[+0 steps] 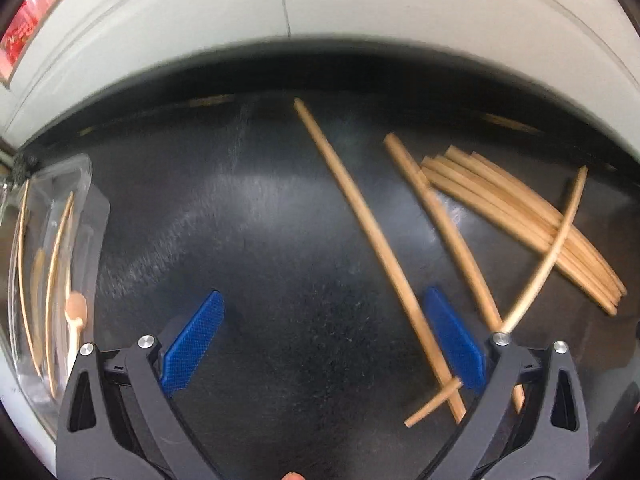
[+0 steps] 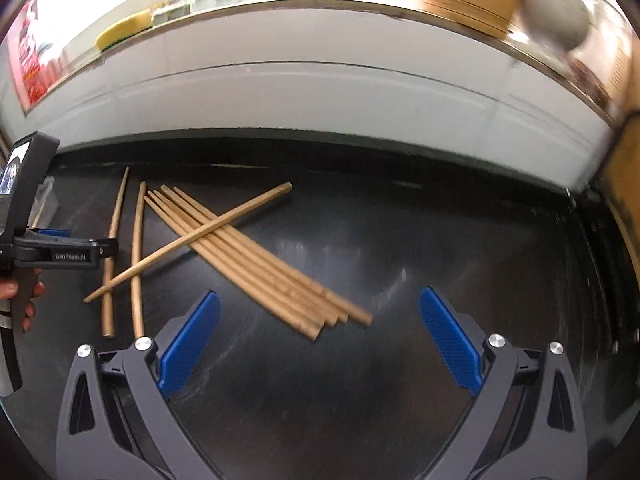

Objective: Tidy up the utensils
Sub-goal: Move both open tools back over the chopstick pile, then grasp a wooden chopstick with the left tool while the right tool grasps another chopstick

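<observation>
Left wrist view first: the left gripper hung spread wide over the dark tabletop, nothing between its blue pads. Just inside the right pad ran a long chopstick, slanting from upper centre down to lower right, with a second chopstick just beside it. A bundle of chopsticks lay in the right of the frame, a paler single stick crossed over it. At the far left edge sat a clear plastic tray that already held a few sticks and what looked like a wooden spoon. Right wrist view next: the right gripper was also wide apart and empty, the same bundle lying up-left of it, tips near the left pad, the crossing stick on top. The other handheld gripper showed at the left edge. These sticks looked light, stiff and smooth, likely to roll or pivot on that glossy surface, so a pinch near mid-length, pads square across the shaft, seemed the safest hold. An end grip would probably let one swing. The loose long one looked easier than the bundle.
</observation>
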Available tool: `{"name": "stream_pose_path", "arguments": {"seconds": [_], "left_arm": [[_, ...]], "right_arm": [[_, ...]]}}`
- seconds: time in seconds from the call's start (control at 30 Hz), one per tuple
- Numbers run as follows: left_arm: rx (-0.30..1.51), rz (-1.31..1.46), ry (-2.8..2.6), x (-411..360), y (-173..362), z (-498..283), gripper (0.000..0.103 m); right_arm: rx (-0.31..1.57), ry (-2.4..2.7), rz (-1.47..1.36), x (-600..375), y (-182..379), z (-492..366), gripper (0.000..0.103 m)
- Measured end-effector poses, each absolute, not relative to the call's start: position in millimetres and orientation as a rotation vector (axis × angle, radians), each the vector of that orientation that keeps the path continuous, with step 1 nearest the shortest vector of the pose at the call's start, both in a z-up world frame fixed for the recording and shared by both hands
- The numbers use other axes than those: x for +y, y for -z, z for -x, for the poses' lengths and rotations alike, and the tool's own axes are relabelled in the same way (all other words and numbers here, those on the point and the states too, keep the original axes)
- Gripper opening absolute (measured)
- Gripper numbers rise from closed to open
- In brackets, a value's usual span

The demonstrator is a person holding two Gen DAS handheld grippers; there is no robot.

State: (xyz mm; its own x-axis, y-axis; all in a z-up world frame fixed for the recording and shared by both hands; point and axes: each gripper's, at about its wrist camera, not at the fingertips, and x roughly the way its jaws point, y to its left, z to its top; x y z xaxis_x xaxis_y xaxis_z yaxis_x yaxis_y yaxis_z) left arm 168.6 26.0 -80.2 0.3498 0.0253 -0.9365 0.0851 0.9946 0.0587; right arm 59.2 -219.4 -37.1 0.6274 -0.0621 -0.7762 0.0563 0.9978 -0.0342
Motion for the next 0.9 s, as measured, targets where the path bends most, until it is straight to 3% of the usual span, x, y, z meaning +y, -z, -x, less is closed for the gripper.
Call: {"name": "stream_pose_path", "arguments": {"seconds": [0.53, 0.9], "left_arm": [[1.260, -0.021, -0.017, 55.7, 75.4, -170.3, 0.098], [1.265, -0.007, -0.032, 44.8, 86.4, -173.2, 0.098]], "right_arm": [[0.897, -0.193, 0.356, -236.6, 72.1, -140.6, 0.096], [0.886, -0.309, 0.401, -221.2, 76.7, -144.9, 0.096]]}}
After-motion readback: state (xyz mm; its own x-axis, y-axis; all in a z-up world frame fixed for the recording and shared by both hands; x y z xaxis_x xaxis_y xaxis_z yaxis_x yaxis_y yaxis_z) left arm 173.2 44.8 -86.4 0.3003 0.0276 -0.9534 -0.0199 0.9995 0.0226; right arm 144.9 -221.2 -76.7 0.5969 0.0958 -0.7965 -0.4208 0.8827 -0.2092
